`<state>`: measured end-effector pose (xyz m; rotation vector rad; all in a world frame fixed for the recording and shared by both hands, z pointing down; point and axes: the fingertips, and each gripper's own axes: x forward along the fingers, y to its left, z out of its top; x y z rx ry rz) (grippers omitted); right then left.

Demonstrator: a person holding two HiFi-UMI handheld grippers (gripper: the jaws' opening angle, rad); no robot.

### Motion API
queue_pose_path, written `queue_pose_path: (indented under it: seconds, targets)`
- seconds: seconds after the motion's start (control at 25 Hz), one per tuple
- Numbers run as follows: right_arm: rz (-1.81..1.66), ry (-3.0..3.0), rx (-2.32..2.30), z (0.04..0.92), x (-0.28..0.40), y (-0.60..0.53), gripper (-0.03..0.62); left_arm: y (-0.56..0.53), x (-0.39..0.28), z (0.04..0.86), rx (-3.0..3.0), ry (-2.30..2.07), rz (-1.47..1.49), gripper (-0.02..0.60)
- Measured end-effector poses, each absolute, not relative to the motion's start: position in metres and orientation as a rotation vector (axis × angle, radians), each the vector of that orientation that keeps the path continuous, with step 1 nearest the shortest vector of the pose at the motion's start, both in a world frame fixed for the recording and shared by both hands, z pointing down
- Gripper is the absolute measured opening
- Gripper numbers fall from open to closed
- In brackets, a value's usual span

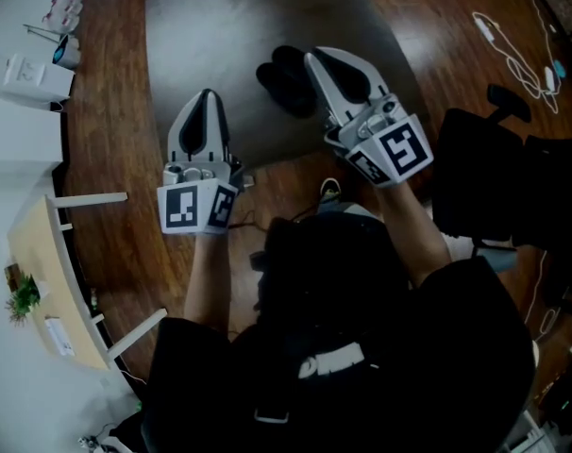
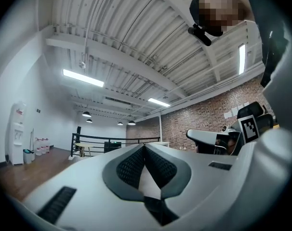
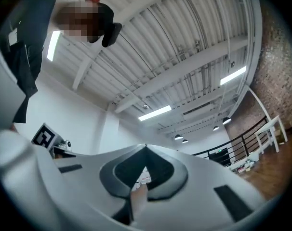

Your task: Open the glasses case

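No glasses case shows in any view. In the head view the person holds both grippers up in front of the body, above the floor. My left gripper (image 1: 208, 97) points away from the body with its jaws shut and nothing between them; its own view shows the pads (image 2: 132, 165) meeting at the tip, with only the room behind. My right gripper (image 1: 316, 59) is higher and tilted upward, also shut and empty, and its tip (image 3: 146, 149) stands against the ceiling. Each gripper appears in the other's view: the right gripper (image 2: 218, 141) and the left gripper's marker cube (image 3: 45, 136).
Below the grippers lie a grey floor patch (image 1: 220, 26) and wooden flooring, with dark shoes (image 1: 286, 78) on it. A white table (image 1: 17, 111) with small boxes stands at the left, a pale wooden bench (image 1: 50, 272) below it. A black chair (image 1: 494, 168) and white cables (image 1: 513, 50) are at the right.
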<state>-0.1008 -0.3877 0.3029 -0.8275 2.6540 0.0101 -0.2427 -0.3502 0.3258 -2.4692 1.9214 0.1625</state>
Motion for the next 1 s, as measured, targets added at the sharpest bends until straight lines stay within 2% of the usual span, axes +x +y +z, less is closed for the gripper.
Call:
queue_pose_path:
  seconds: [0.28,0.68,1.0]
  targets:
    - [0.006,2.673,-0.856,0.307,-0.100,-0.288,0.003,-0.266,-0.217,0.320,-2.560,1.849,0.192,0.000]
    - [-0.013,2.715,-0.850,0.311,-0.120,-0.084,0.004,-0.064,-0.222,0.319,-2.540,1.859,0.197,0.000]
    - [0.013,2.722,-0.943,0.295,-0.096,0.017,0.004,0.035,-0.192,0.310,-2.592,1.807,0.212,0.000]
